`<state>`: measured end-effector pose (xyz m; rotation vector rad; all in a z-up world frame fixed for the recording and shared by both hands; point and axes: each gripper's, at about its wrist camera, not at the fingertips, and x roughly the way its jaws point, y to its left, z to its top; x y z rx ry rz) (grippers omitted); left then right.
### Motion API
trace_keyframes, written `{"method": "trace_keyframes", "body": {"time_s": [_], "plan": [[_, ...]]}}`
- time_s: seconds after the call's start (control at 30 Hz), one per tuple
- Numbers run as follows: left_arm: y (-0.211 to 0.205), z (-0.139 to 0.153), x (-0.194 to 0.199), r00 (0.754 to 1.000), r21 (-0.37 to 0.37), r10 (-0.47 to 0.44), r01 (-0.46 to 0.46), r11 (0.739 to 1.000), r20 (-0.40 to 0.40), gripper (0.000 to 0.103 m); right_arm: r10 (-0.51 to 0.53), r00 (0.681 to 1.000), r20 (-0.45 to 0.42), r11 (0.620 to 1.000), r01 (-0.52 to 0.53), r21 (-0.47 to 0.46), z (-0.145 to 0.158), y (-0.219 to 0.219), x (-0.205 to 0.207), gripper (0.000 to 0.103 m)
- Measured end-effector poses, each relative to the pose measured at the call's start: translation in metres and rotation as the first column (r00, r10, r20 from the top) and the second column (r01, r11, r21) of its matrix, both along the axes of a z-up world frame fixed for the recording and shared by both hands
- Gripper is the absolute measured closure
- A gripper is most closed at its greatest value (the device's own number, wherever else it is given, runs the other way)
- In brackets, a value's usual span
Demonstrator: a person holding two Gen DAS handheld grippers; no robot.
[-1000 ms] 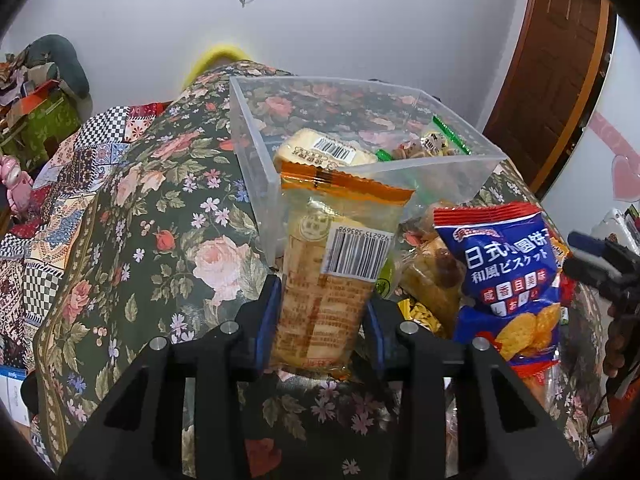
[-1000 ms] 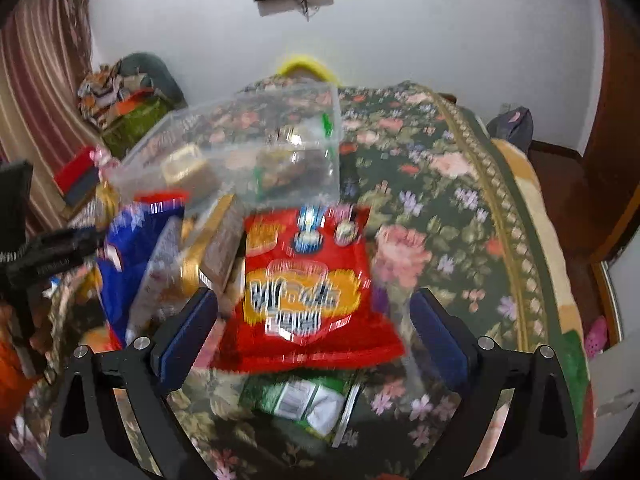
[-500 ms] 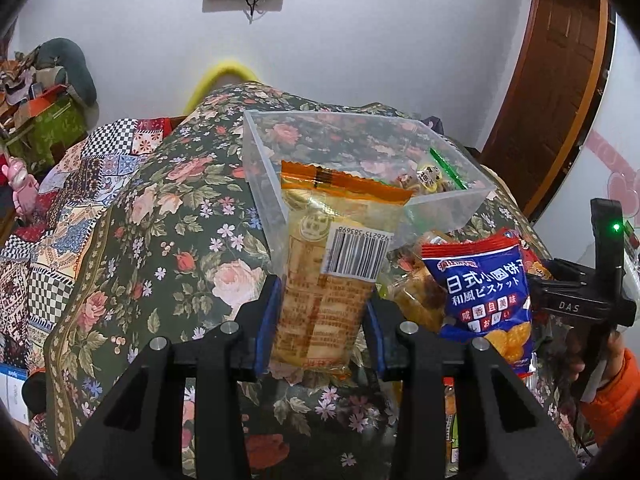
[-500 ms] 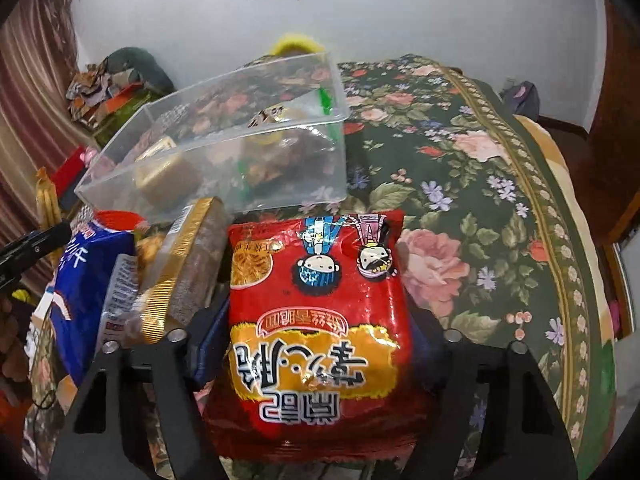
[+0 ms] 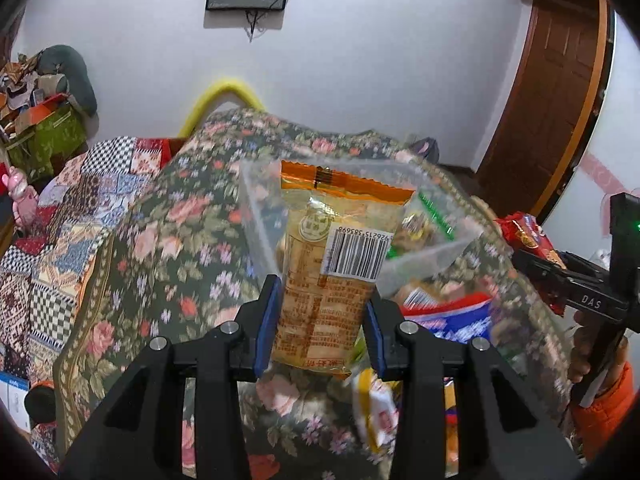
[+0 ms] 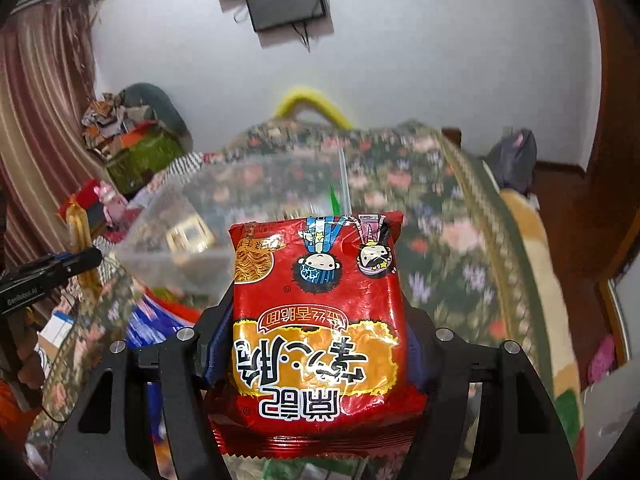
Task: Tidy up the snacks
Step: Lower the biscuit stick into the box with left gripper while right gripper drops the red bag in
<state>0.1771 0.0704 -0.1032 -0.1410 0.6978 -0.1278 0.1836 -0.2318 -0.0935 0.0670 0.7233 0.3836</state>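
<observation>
My left gripper is shut on an orange-topped biscuit packet with a barcode, held upright above the bed in front of the clear plastic bin. My right gripper is shut on a red noodle packet, lifted in front of the same bin, which holds several snacks. The right gripper with its red packet shows at the right edge of the left wrist view. The left gripper and its packet show at the left of the right wrist view.
A floral bedspread covers the bed. A blue biscuit bag and a yellow-white packet lie below the grippers. A patchwork quilt lies at the left, a wooden door at the right.
Both grippers have risen with their packets. The right gripper closed on the red noodle packet and lifted it off the pile. The bin now sits lower in both views.
</observation>
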Motion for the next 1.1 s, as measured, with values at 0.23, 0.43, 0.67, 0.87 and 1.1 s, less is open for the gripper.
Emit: {"method": "trace_keyframes", "body": {"time_s": [0.23, 0.43, 0.67, 0.87, 1.1], "plan": [[-0.006, 0.028, 0.019, 0.998, 0.032, 0.005, -0.007, 0.999, 0.061, 0.064, 0.027, 0.996, 0.081, 1.000, -0.028, 0.011, 0.029, 0.022, 0.020, 0.039], [-0.010, 0.030, 0.044, 0.998, 0.038, 0.014, -0.017, 0.999, 0.062, 0.064, 0.062, 0.992, 0.107, 0.998, -0.063, -0.002, 0.037, 0.045, 0.039, 0.039], [-0.013, 0.012, 0.071, 1.000, 0.039, 0.012, -0.012, 0.999, 0.007, 0.064, 0.096, 0.994, 0.056, 0.995, -0.094, -0.035, 0.021, 0.072, 0.066, 0.039], [-0.014, -0.009, 0.088, 0.999, 0.052, 0.004, -0.002, 0.999, -0.044, 0.064, 0.112, 0.994, -0.019, 0.991, -0.113, -0.071, 0.001, 0.089, 0.085, 0.039], [-0.013, -0.028, 0.103, 0.996, 0.063, 0.003, 0.003, 0.998, -0.091, 0.064, 0.133, 0.989, -0.071, 0.984, -0.141, -0.113, -0.017, 0.102, 0.094, 0.038]]}}
